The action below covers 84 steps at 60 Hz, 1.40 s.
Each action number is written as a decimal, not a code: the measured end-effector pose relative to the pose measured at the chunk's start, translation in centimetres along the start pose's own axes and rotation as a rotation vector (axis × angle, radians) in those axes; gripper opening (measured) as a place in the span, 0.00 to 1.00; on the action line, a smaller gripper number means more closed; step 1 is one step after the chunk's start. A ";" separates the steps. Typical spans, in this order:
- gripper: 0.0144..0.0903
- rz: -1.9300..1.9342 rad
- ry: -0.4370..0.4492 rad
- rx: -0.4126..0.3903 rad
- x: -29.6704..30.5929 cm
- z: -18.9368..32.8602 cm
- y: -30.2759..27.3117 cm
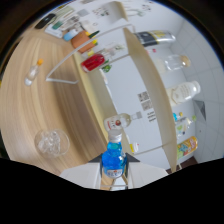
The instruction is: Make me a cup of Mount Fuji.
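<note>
The gripper (114, 176) is clamping a small bottle of blue liquid (113, 159) between its two white fingers (85, 176), both pressing in on the bottle's sides. The bottle is standing up out of the fingers, its pale cap pointing ahead, and the whole scene is appearing tilted around it.

Taking that blue bottle as the landmark: just beyond its cap, a clear bottle with a red-and-white label (118, 121) is lying or leaning against the front of a pale wooden shelf unit (145, 85). The unit's white panel is running away behind the labelled bottle. Off to one side of the blue bottle, near it on the wooden counter (35, 100), a clear glass cup (51, 142) is sitting — it is holding what looks like ice, though this is hard to confirm.

Further beyond the blue bottle, on the shelf boards, clear glass jars (185, 91) are sitting, with a dark-and-yellow container (155, 37) past them and a colourful packet (187, 146) closer by. On the far part of the counter, well apart from the blue bottle, a red item (93, 62) and an orange one (80, 40) are resting among small bottles too blurred to identify — a thin white frame (62, 75) is lying beside them, and a small clear bottle with an orange cap (33, 71) is standing alone.
</note>
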 end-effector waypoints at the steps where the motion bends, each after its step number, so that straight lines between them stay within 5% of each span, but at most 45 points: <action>1: 0.28 0.048 0.007 0.006 0.6 -0.3 -0.1; 12: 0.28 0.604 0.001 0.090 4.2 -2.6 1.6; 31: 0.28 1.123 -0.078 -0.082 -2.0 0.8 16.6; 51: 0.29 1.181 -0.247 -0.169 -8.4 3.6 21.8; 76: 0.31 1.164 -0.263 -0.215 -9.2 2.7 22.7; 81: 0.52 1.173 -0.244 -0.228 -8.7 2.1 22.7; 84: 0.78 1.175 -0.229 -0.234 -8.0 1.4 22.4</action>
